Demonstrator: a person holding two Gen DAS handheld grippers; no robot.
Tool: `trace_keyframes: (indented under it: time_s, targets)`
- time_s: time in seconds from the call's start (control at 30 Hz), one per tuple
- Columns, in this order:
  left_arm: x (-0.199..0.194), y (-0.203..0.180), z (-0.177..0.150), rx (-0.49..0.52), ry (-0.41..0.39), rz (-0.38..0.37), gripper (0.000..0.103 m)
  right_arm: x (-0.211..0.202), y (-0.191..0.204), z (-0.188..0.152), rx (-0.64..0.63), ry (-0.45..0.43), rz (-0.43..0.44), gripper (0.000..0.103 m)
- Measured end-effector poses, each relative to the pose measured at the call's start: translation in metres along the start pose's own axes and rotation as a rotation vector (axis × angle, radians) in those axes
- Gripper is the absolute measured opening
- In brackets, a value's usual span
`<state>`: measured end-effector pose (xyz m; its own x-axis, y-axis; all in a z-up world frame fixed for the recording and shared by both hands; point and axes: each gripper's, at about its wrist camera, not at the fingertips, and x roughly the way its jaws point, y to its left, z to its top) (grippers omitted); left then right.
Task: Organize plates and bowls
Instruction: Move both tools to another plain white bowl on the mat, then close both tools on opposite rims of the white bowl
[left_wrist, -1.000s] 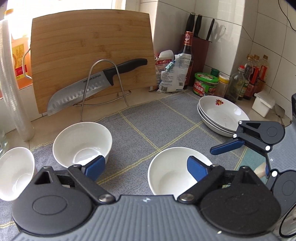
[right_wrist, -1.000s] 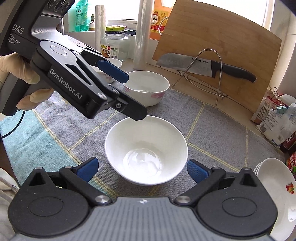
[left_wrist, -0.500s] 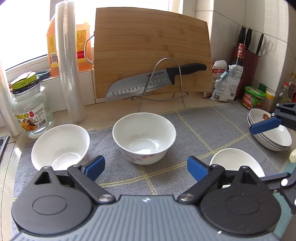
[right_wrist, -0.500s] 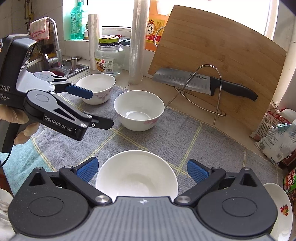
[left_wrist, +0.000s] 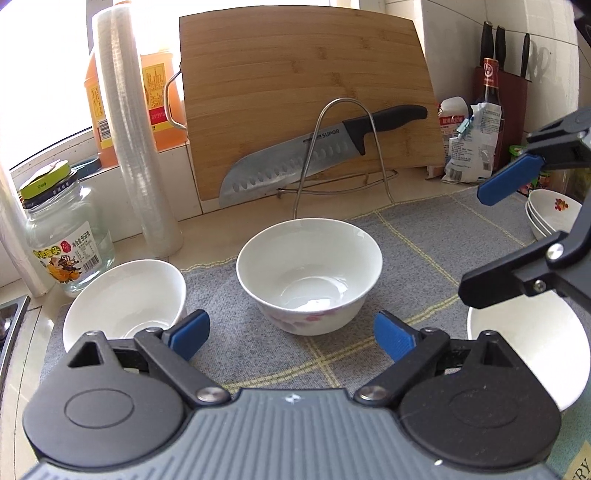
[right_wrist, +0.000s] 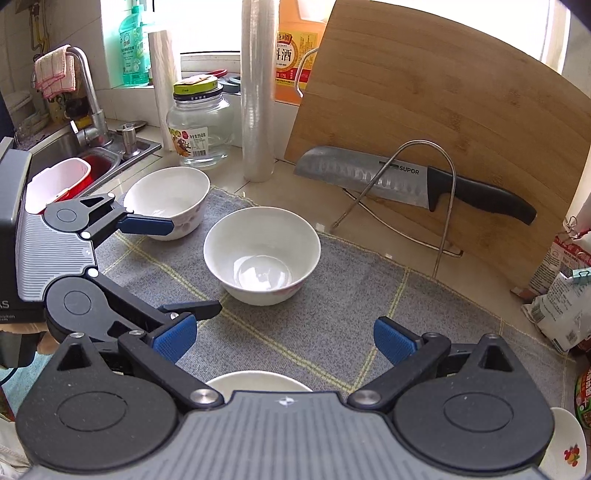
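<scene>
Three white bowls stand on a grey mat. The middle bowl sits just ahead of my open left gripper, centred between its spread fingers and untouched. A second bowl stands to its left near the jar. The third bowl lies low under my open right gripper, mostly hidden by the gripper body. Nothing is between either pair of fingers. Stacked flower-print plates rest at the right edge.
A bamboo cutting board leans on the back wall, with a large knife on a wire rack in front. A glass jar and film roll stand at the left. The sink is far left; bags and bottles crowd the right.
My left gripper swung left from the near bowl and now faces the middle bowl, a little lower. My right gripper drew back, so the near bowl slid under its body.
</scene>
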<state>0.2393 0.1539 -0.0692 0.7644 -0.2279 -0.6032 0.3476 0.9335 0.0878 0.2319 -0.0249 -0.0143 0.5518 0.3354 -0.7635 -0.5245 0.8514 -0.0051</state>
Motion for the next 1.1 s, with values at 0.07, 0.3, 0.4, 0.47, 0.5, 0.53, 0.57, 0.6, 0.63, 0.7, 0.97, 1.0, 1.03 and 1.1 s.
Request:
trace_keyframes:
  time_s: [0.07,0.3,0.4,0.47,0.5,0.53,0.57,0.6,0.63,0.7,0.97,1.0,1.03,1.1]
  targets:
    - [0.006,-0.001,0.001,0.003,0.004,0.005,0.096,0.009,-0.003,0.008,0.000,0.010,0.011,0.103]
    - [0.023,-0.008,0.002,0.028,0.008,0.013,0.096,0.039,-0.012,0.027,0.005,0.042,0.048,0.103]
    - [0.028,-0.009,0.003,0.032,0.004,0.018,0.096,0.050,-0.013,0.032,-0.009,0.053,0.058,0.103]
    - [0.030,-0.009,0.004,0.030,0.007,0.015,0.096,0.056,-0.014,0.035,-0.009,0.056,0.068,0.103]
    - [0.032,-0.009,0.005,0.027,0.005,0.017,0.095,0.059,-0.014,0.037,-0.005,0.057,0.077,0.103]
    - [0.034,-0.009,0.005,0.030,0.004,0.018,0.096,0.063,-0.016,0.039,-0.003,0.059,0.087,0.103]
    - [0.035,-0.009,0.006,0.034,0.001,0.018,0.096,0.066,-0.016,0.040,-0.001,0.061,0.091,0.103]
    - [0.035,-0.010,0.006,0.039,-0.001,0.017,0.097,0.071,-0.016,0.042,-0.002,0.067,0.090,0.103]
    - [0.037,-0.010,0.006,0.048,-0.004,0.017,0.097,0.074,-0.017,0.043,-0.005,0.073,0.086,0.103]
    - [0.038,-0.012,0.006,0.061,-0.007,0.019,0.097,0.081,-0.016,0.046,-0.011,0.082,0.090,0.102]
    - [0.042,-0.010,0.007,0.053,0.004,-0.007,0.095,0.101,-0.017,0.052,-0.016,0.103,0.126,0.099]
    - [0.042,-0.010,0.007,0.050,0.004,-0.009,0.095,0.103,-0.016,0.053,-0.016,0.106,0.131,0.098]
    - [0.042,-0.009,0.007,0.049,0.004,-0.014,0.094,0.104,-0.016,0.054,-0.017,0.109,0.133,0.098]
    - [0.043,-0.008,0.007,0.049,0.002,-0.021,0.094,0.107,-0.016,0.054,-0.019,0.113,0.139,0.096]
